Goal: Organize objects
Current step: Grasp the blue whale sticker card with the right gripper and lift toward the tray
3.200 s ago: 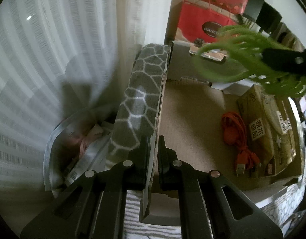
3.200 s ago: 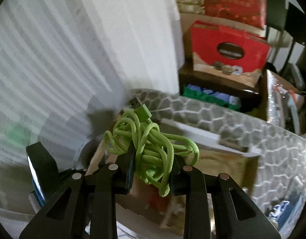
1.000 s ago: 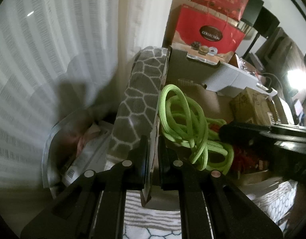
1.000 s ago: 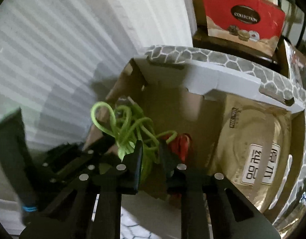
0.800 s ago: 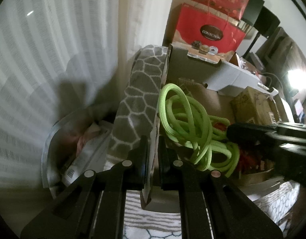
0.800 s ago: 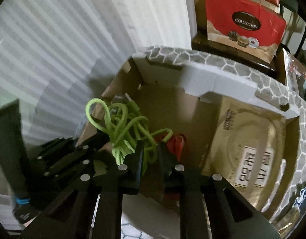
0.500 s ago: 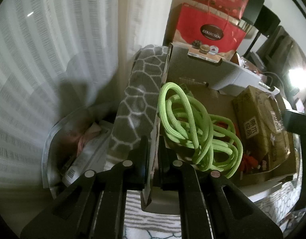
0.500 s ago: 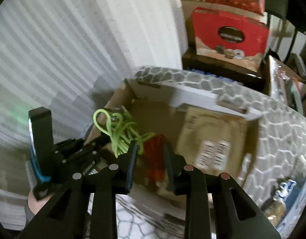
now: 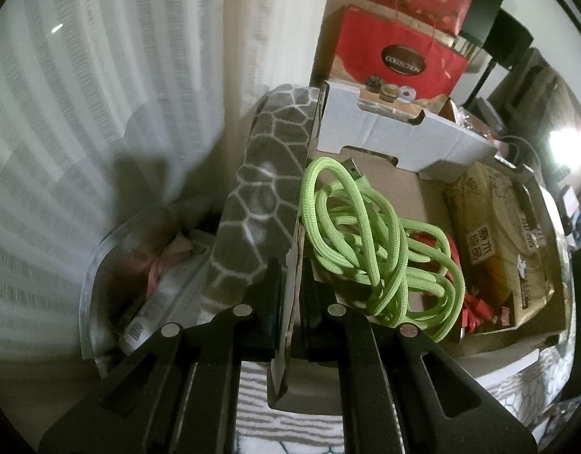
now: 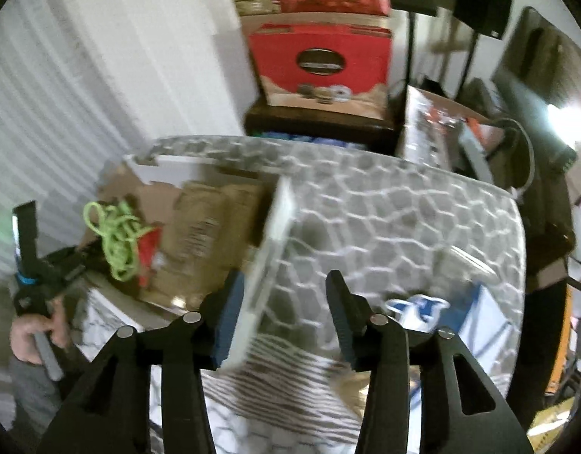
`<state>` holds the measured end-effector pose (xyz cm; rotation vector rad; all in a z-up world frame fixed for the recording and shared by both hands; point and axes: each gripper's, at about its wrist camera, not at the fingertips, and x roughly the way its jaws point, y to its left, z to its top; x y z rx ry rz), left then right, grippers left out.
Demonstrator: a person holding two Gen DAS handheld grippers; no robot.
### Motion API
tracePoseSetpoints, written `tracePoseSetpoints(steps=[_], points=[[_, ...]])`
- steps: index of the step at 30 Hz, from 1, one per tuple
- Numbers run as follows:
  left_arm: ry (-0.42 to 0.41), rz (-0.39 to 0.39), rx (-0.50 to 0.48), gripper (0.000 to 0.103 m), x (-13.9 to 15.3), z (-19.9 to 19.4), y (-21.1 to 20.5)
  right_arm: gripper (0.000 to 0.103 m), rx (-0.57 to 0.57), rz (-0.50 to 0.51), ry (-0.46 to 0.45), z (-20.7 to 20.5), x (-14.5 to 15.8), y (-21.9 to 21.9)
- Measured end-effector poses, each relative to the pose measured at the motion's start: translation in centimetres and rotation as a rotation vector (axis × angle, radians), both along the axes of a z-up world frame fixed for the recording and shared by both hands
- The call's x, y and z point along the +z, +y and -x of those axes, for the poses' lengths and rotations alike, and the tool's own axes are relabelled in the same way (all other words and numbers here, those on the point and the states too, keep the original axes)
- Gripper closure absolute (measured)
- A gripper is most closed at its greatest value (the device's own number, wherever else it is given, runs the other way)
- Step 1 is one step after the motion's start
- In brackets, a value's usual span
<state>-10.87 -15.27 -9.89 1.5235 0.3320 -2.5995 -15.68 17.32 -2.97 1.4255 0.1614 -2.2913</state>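
While the left gripper (image 9: 290,295) stays out of the account of motion and simply pinches the near side wall of the cardboard box (image 9: 404,193), its jaws clamped on that thin wall, the step in hand looks to be fetching the next loose item for the box. Doing it well probably means holding the wall steady so the box does not slide on the grey hexagon-patterned cloth (image 10: 385,219). The right gripper (image 10: 286,310) hangs over the cloth beside the box's right wall, jaws opening, nothing between them. Inside the box, against the clamped wall, lies the green braided cable (image 9: 370,242), heaped on the red cable (image 9: 476,295), with a tan packet (image 9: 506,234) beyond. A blue-and-white item (image 10: 423,308) sits on the cloth right of the box.
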Motion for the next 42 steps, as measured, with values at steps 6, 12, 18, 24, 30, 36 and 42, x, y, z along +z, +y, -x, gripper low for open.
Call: tracePoseSetpoints(steps=[6,12,18,24,30,36,42], points=[[-0.002,0.004,0.002,0.095,0.0,0.1,0.1,0.045,-0.090,-0.077,-0.001,0.9,-2.0,4.2],[-0.004,0.013,0.005,0.095,-0.1,0.1,0.2,0.030,-0.166,-0.066,-0.091,2.5,-5.1,7.2],[-0.006,0.016,0.006,0.095,-0.1,0.1,0.3,0.030,-0.188,-0.069,-0.130,3.2,-6.5,7.9],[-0.008,0.021,0.008,0.095,-0.2,0.0,0.4,0.030,-0.202,-0.105,-0.139,3.6,-7.6,7.6],[-0.008,0.021,0.008,0.095,-0.3,0.0,0.4,0.037,-0.213,-0.147,-0.143,3.7,-9.0,7.5],[-0.008,0.021,0.009,0.095,-0.3,0.0,0.4,0.042,-0.225,-0.141,-0.115,3.7,-8.4,7.7],[-0.009,0.022,0.008,0.095,-0.3,-0.1,0.4,0.042,-0.228,-0.109,-0.063,3.2,-5.8,7.3]])
